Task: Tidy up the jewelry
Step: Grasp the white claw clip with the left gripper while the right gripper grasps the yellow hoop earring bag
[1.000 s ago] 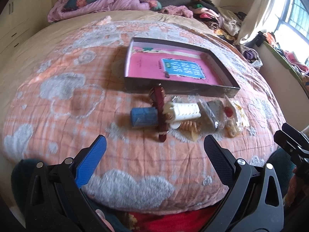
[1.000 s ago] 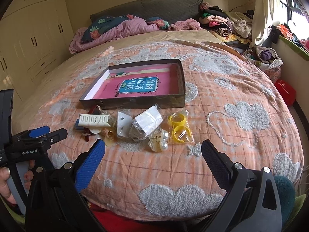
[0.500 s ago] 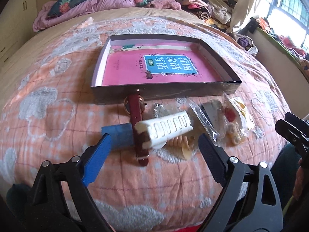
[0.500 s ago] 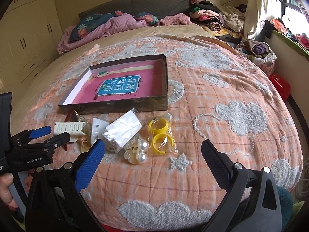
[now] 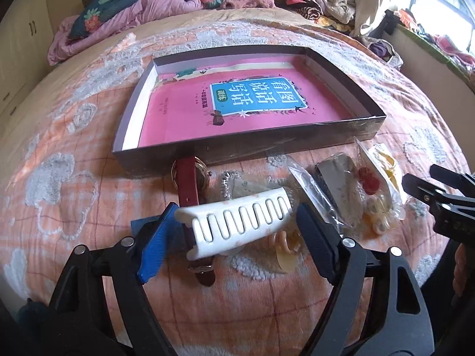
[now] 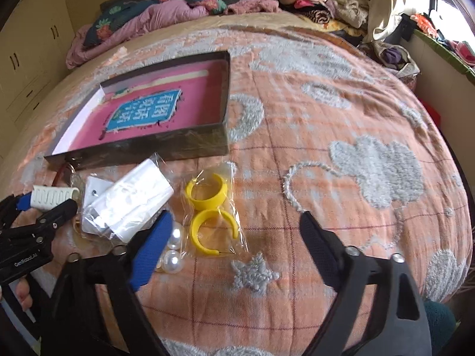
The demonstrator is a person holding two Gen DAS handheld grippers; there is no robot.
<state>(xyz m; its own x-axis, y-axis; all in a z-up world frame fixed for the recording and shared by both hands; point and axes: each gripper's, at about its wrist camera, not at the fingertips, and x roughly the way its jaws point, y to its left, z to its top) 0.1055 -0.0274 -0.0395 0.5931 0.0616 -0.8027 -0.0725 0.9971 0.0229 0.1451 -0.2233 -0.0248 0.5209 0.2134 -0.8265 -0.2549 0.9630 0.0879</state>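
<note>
My left tool [image 5: 237, 225], fingers spread, has closed in to straddle the white plastic slotted hair claw [image 5: 237, 221]; gripping comes next. My right tool [image 6: 234, 237] hangs spread.

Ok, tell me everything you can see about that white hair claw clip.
The white hair claw clip looks like glossy plastic, long and curved, with a row of oblong slots along its back. It lies tilted across the red strap, between the open fingers of the left gripper; whether the pads touch it is unclear.

Blue block [image 5: 142, 225] behind left tool [image 5: 237, 234]
</note>
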